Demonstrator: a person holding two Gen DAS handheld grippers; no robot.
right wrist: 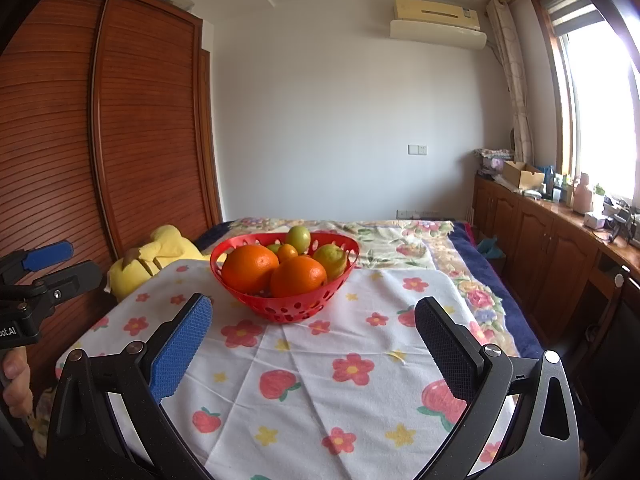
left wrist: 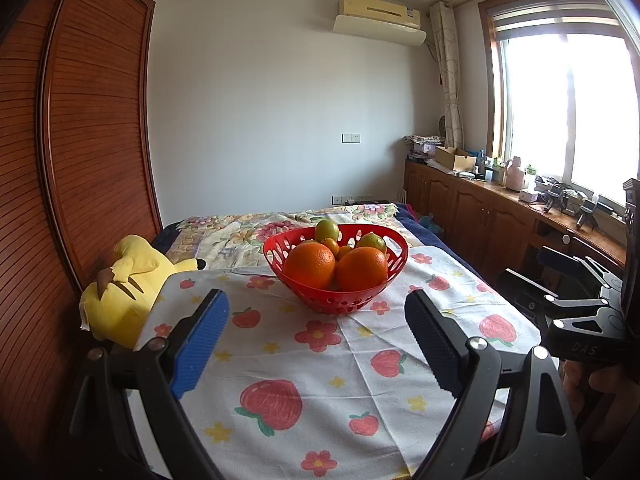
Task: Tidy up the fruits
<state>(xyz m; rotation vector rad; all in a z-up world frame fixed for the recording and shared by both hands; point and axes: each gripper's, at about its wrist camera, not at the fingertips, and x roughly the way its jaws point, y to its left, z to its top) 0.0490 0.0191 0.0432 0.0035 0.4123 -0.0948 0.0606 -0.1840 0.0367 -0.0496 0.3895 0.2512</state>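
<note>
The red basket (left wrist: 335,268) sits in the middle of the flowery cloth (left wrist: 340,360), and all the fruit is piled inside it. The left gripper (left wrist: 316,332) and the right gripper (right wrist: 314,344) both hang in front of the basket with their jaws wide apart, holding nothing. The two big oranges (left wrist: 310,266) are round and bumpy, so one might slip out of a pinch and roll off the cloth. The basket is light plastic full of holes, so a bump might tip it. The small green fruits (left wrist: 327,230) behind the oranges look smooth.
</note>
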